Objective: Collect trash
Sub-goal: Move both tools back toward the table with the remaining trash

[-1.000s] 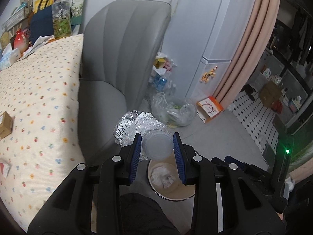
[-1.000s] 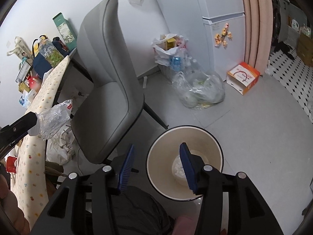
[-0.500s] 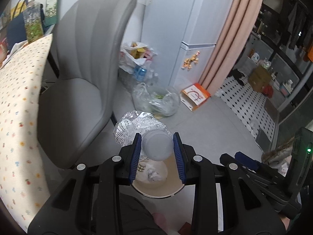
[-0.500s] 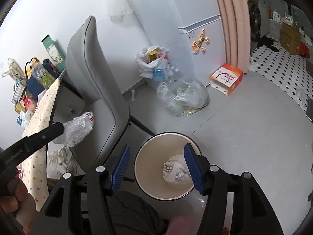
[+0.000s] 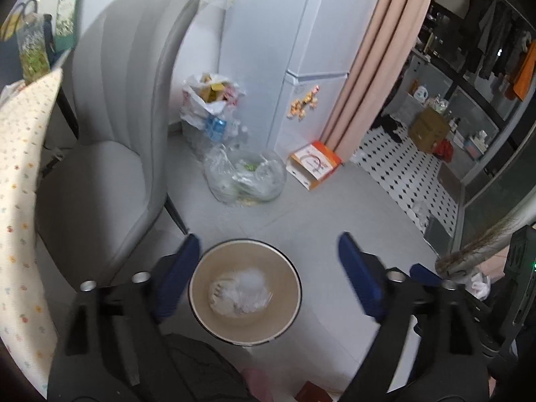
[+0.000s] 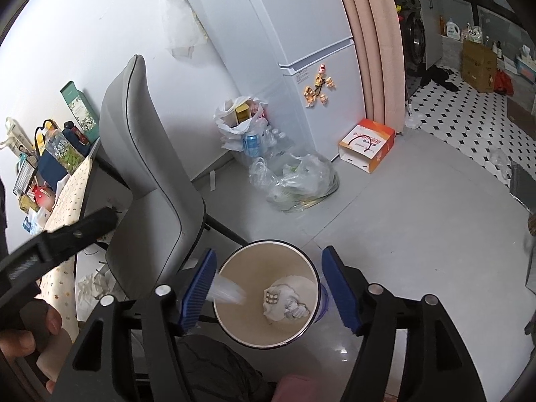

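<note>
Grey upholstery covers the chair (image 5: 110, 154) at the left, beside a table (image 5: 16, 174) with a dotted cloth. The left gripper (image 5: 268, 268) hangs over the bin (image 5: 294, 288) with its blue fingers spread wide and nothing between them. Crumpled plastic and paper (image 5: 241, 294) lie at the bottom of the bin. In the right wrist view a blurred clear piece (image 6: 227, 293) shows at the bin's near rim. The right gripper (image 6: 269, 288) is wide open too, empty, above the same bin. A clear bag (image 5: 244, 179) sits on the floor near the fridge (image 5: 284, 50).
</note>
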A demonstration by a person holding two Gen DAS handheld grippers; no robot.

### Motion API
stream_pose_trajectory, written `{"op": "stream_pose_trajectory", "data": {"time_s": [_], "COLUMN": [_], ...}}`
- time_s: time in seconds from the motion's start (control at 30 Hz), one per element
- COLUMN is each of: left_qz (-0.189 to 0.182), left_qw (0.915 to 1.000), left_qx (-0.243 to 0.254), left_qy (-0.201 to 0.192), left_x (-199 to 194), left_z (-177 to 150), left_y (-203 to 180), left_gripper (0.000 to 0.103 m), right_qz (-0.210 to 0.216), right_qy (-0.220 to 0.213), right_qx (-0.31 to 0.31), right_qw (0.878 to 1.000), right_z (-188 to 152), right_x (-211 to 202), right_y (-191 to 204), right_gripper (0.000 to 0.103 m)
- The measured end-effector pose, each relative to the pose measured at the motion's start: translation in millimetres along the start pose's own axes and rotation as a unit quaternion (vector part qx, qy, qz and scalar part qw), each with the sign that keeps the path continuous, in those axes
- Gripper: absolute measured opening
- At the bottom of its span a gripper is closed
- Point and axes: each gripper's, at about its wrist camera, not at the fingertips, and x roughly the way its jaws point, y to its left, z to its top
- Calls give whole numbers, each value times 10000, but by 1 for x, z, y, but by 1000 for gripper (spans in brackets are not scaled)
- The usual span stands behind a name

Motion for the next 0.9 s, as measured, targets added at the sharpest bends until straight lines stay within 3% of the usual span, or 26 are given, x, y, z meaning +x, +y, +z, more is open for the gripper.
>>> {"op": "stream_pose_trajectory", "data": {"time_s": [0.17,0.37,0.6,0.9], "left_qz": [73,181,282,359], "left_qw": [9998,9985,9956,9891], "left_qx": [-159,-318,-512,-633], "left_qy": [-84,-412,-728,-1281], "left_x": [-14,-49,-93,-156], "left_z": [2,3,-1,-12], "left_y": [13,30,55,80], "left_gripper": [94,97,97,97], "right_qz": [-39,-48,53,201], "right_qy": [-102,-265,-390,-531], "right_qx": [-63,-320,-608,-1068], "right_qw": [9999,9991,9974,9927], "right_z": [-1,1,4,-5], "right_x": [-5,-18,-35,-60], "right_y": [13,38,71,123], "right_gripper": [82,89,95,95]}}
